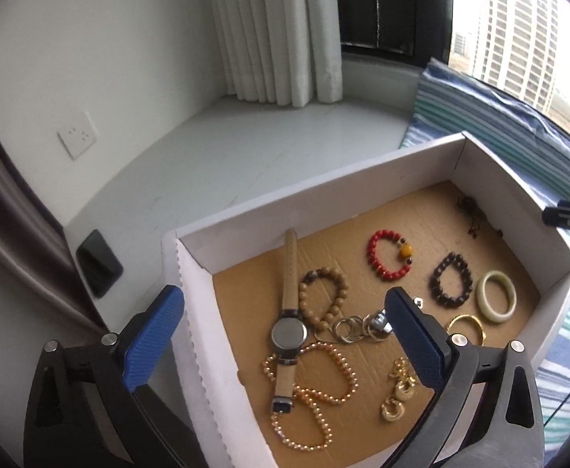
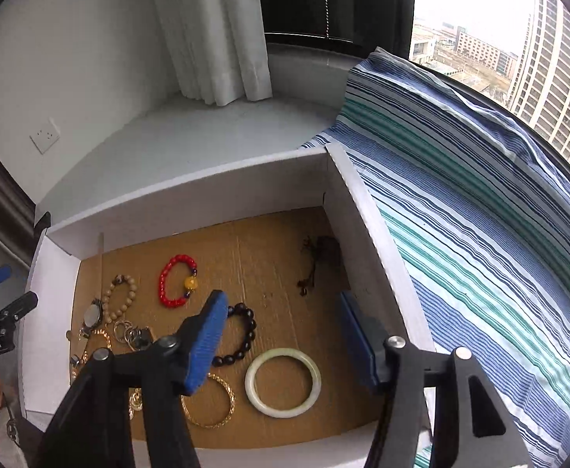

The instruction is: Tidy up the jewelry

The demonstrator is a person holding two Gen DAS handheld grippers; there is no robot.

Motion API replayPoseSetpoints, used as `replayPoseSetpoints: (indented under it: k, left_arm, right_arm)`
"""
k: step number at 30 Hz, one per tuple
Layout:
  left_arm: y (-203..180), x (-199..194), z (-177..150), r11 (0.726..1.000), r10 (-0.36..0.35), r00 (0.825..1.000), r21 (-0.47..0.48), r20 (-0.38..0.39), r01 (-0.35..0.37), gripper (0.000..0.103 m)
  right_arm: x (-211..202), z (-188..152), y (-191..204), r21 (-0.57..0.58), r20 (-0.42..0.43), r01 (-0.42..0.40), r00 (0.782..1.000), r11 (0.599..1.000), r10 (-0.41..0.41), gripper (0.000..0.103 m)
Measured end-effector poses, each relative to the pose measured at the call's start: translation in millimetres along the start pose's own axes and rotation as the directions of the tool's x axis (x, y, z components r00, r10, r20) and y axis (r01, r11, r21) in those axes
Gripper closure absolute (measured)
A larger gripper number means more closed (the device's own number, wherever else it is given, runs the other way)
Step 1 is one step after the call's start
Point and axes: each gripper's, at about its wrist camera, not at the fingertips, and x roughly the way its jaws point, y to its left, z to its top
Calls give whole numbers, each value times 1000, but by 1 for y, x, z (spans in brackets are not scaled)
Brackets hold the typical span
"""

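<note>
Jewelry sits loose in a white box [image 1: 324,195] w/ a brown cardboard floor, on a pale sill by a striped pillow [image 2: 480,202].

Your left gripper [image 1: 285,335] hangs over the box's left wall, jaws wide, holding nothing: one blue pad outside the box, the other above the silver rings [image 1: 349,329]. Under it, L to R: tan-strap watch [image 1: 288,331] lying across a pearl strand [image 1: 316,390], tan bead bracelet [image 1: 324,292], gold earrings [image 1: 396,397]. Mid-floor: red bead bracelet [image 2: 176,280] w/ a yellow bead. Right of that: dark bead bracelet [image 2: 242,331], gold bangle [image 2: 208,405], jade bangle [image 2: 283,384], apart from each other.

Your right gripper [image 2: 281,341] hovers above the jade bangle, jaws wide, empty. Far right corner: dark tangled cord piece [image 2: 316,257], can't tell what.
</note>
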Motion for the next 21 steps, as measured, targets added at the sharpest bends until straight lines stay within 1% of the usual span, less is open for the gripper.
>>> replayPoseSetpoints:
  k: [5, 7, 10, 12, 14, 16, 19, 21]
  left_arm:
    - [-21, -40, -18, 996, 69, 997, -51, 41, -67, 1]
    - [-29, -51, -26, 995, 86, 996, -49, 40, -84, 1]
    - [-35, -61, -34, 996, 79, 997, -50, -1, -79, 1]
    - [-35, -66, -38, 996, 62, 998, -70, -8, -62, 1]
    - [-35, -70, -42, 995, 63, 998, -81, -13, -64, 1]
    - [-33, -70, -43, 995, 58, 998, -83, -34, -61, 1]
    - [-31, -69, -44, 995, 22, 998, -99, -64, -28, 1]
    - [-28, -69, -45, 993, 19, 997, -116, -70, -27, 1]
  right_arm:
    - [-32, -30, 21, -13, -4, -35, 999, 999, 35, 39]
    - [-45, -41, 32, -31, -6, -47, 999, 998, 47, 39]
    - [-61, -54, 48, -61, -4, -54, 999, 997, 54, 39]
    - [-70, -61, 57, -84, -3, -54, 999, 995, 54, 39]
    - [-76, -66, 64, -103, -3, -52, 999, 993, 52, 38]
    - [-82, -71, 70, -117, 3, -42, 999, 992, 43, 30]
    - [-90, -76, 77, -139, 18, -19, 1000, 990, 22, 29]
    - [-94, -77, 81, -150, 18, -13, 1000, 989, 16, 29]
